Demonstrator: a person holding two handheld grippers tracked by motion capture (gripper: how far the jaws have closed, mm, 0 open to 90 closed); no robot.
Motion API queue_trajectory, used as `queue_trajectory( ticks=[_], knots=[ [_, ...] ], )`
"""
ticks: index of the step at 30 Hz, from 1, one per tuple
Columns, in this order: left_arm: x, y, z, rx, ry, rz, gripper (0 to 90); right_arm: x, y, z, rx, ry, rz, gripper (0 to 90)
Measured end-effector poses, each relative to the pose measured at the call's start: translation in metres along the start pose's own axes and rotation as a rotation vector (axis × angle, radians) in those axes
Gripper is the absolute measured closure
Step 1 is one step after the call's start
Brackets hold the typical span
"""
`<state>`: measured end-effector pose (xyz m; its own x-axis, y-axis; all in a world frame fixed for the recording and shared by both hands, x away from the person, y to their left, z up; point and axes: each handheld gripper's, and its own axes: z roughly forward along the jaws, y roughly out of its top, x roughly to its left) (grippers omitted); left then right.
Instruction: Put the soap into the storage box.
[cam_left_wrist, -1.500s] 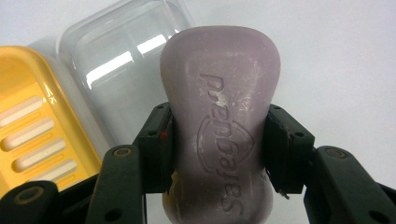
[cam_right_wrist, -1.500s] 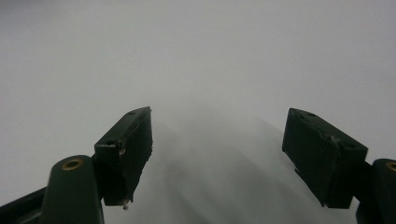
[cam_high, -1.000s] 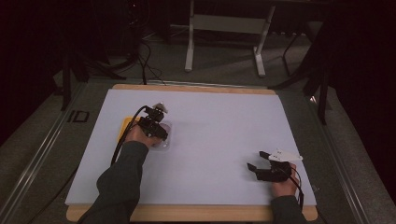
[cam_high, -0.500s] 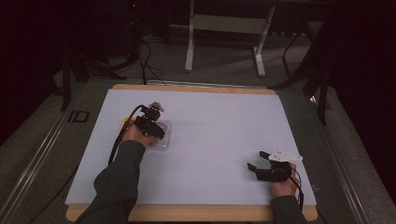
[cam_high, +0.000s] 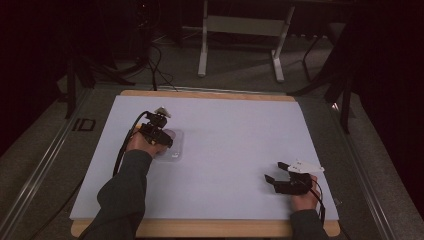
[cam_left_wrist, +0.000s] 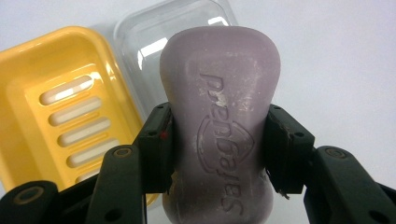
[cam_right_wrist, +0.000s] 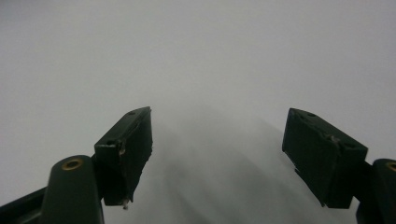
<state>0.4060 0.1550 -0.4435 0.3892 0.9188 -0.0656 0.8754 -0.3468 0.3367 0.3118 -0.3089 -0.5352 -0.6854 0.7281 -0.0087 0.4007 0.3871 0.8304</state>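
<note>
Since the frame a second earlier, the left gripper (cam_high: 156, 131) had shifted slightly toward the far left part of the tabletop (cam_high: 235, 135), while the right gripper (cam_high: 285, 181) remained where it was near the front right edge.

In the left gripper view, a yellow soap dish (cam_left_wrist: 51, 93) with a slotted floor lay to the left, and a clear plastic lid (cam_left_wrist: 140, 42) sat just beside it, partly behind the soap. Nothing stood between the soap and these two pieces. In the high view the clear lid showed faintly on the white sheet just beside the left gripper.

The purple soap bar (cam_left_wrist: 219, 116) bore embossed lettering and a shield-like emblem, seen upside down; the word could not be read with certainty.

The left jaws were clamped on the soap bar at its narrowed waist, one pad on each side. The right jaws stood wide apart and held nothing, with bare white surface beneath them.
</note>
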Motion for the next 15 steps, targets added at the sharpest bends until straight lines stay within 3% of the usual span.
queue_trajectory(
  ticks=[15],
  knots=[
    [0.013,-0.003,-0.004,-0.012,0.011,-0.042,50.1,0.000,0.000,0.000,-0.001,0.000,0.000,23.9]
  ],
)
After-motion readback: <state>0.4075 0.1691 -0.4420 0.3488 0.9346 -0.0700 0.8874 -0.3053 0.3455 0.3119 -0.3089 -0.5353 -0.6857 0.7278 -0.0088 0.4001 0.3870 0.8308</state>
